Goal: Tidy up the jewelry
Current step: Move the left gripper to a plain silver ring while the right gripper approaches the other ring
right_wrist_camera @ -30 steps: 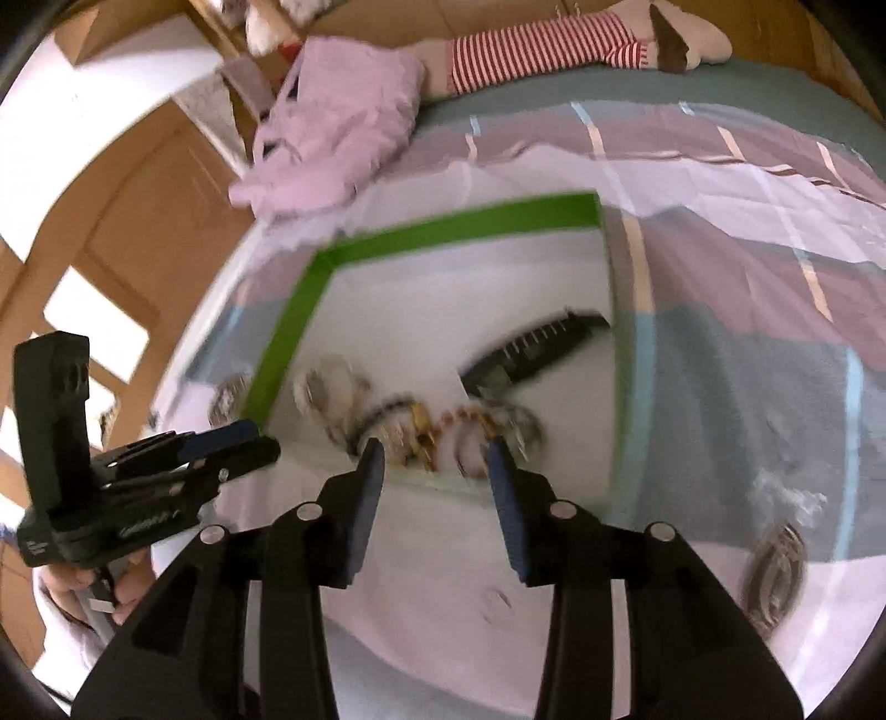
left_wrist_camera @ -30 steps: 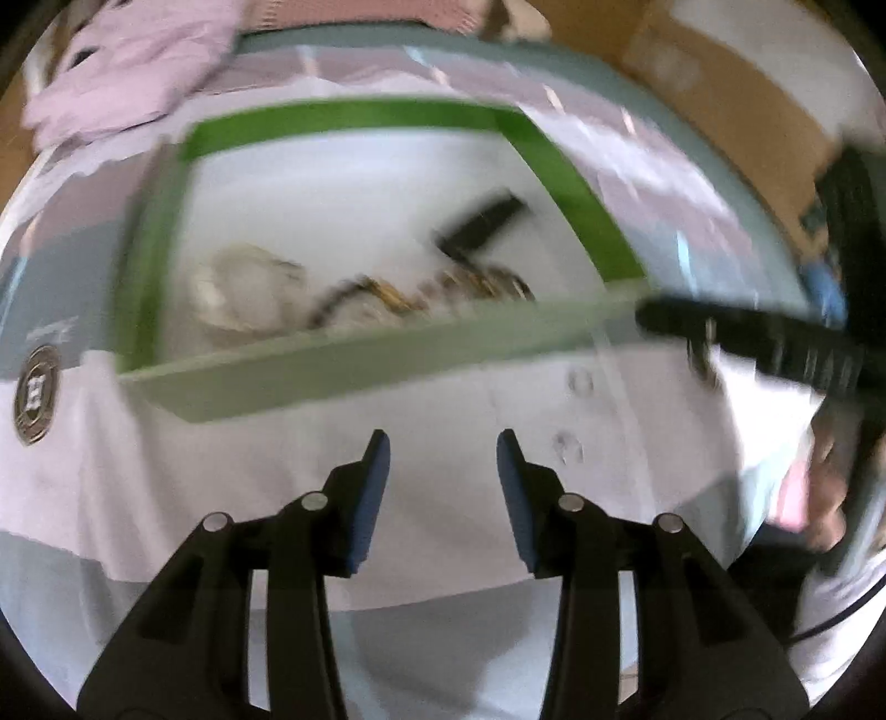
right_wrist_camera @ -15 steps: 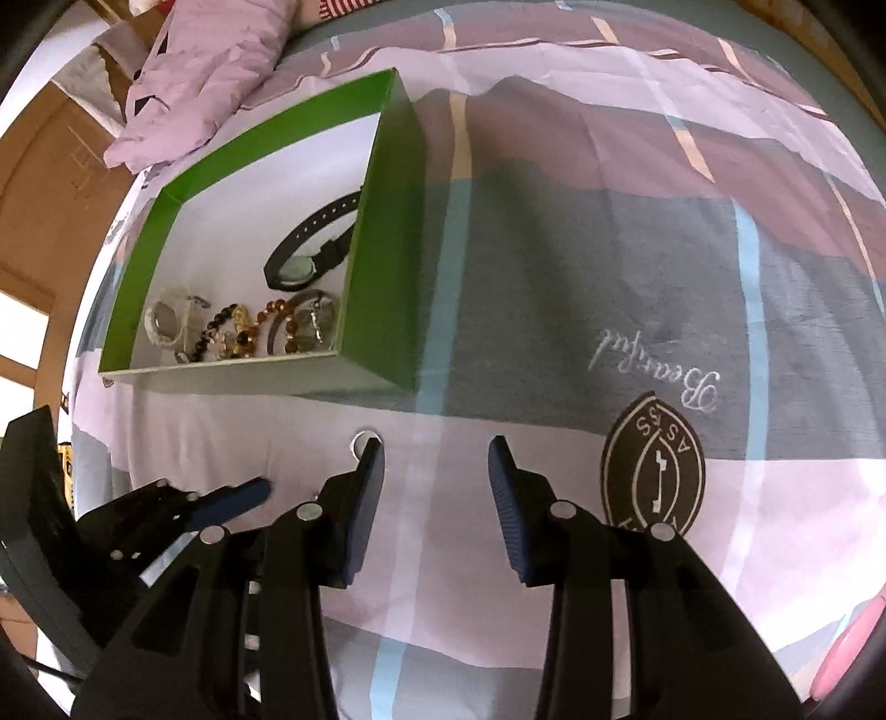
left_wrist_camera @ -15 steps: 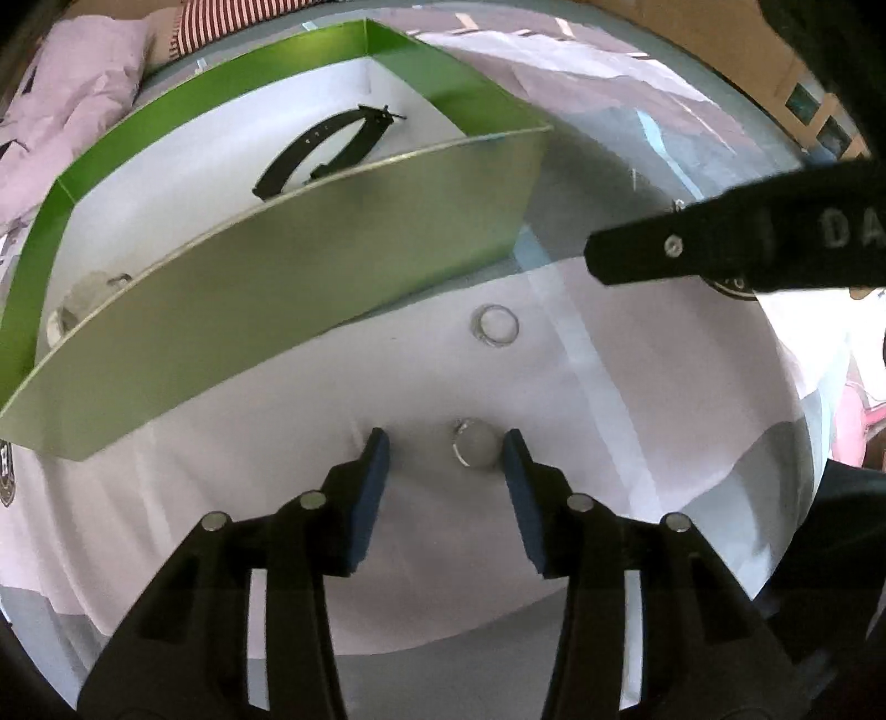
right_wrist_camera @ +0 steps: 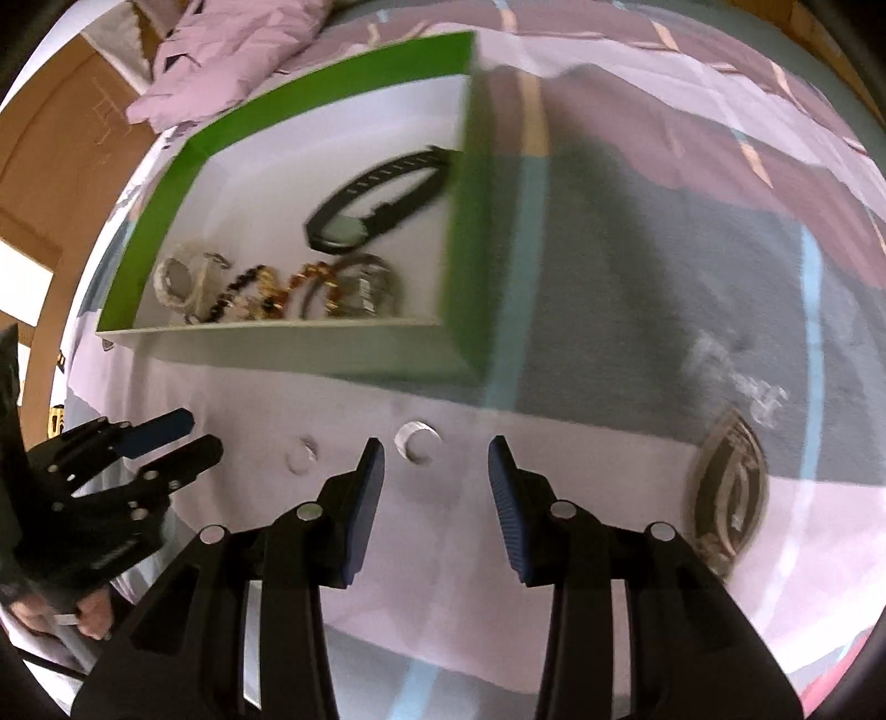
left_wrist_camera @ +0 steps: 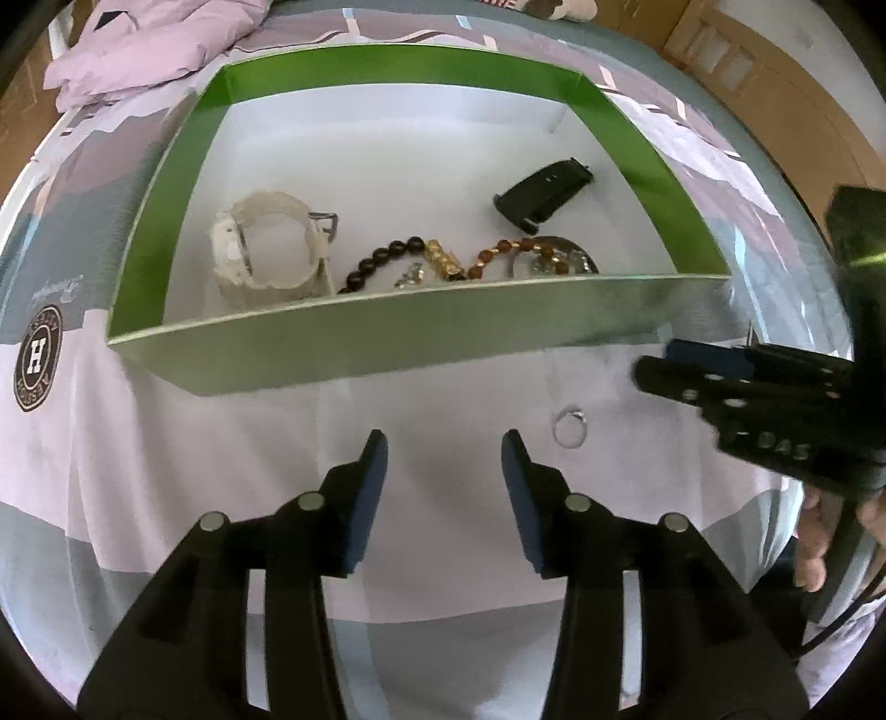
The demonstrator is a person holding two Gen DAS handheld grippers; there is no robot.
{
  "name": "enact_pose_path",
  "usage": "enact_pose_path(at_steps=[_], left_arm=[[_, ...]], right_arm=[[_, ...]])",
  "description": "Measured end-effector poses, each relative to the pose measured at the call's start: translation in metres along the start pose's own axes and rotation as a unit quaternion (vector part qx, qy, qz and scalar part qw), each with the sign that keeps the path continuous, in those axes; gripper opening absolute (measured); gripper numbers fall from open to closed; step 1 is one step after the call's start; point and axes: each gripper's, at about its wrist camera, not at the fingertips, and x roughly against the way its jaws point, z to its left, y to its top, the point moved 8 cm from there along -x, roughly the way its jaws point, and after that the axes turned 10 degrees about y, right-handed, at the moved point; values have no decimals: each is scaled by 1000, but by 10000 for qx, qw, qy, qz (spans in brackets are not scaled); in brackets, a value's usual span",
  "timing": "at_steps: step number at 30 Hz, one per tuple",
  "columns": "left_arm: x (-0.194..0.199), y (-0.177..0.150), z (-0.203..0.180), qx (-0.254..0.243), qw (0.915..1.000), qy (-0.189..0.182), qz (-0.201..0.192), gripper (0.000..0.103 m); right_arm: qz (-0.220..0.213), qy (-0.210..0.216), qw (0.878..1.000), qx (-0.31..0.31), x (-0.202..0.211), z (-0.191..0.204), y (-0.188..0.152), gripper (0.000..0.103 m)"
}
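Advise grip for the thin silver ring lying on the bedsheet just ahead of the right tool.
Thin silver ring lies flat on the soft sheet; come from above, right tool straddling it, pads across opposite outer edges of the band.

A bedsheet (left_wrist_camera: 166, 487) with pink, grey and mauve blocks covers the bed; a round crest (left_wrist_camera: 36, 359) is printed at the left edge; a crumpled lilac cloth (left_wrist_camera: 149, 44) lies upper left; brown wooden panelling (left_wrist_camera: 775, 72) fills the upper right.
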Motion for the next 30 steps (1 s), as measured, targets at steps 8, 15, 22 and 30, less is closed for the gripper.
enact_pose_path(at_steps=[8,15,22,30], left_arm=[[-7,-3,-22,-257,9996,-105,-92,50],[-3,8,-66,-824,9953,-160,-482,56],[-24,-3,-71,-963,9949,85,-285,29],[-16,-13,-18,-409,9983,383,133,18]], right_arm=[[209,-538,9978,339,-26,9,2,28],[293,-472,9984,54,-10,-11,-5,19],[245,-429,9984,-290,-2,-33,-5,19],[226,-196,9995,-47,-8,-14,0,19]])
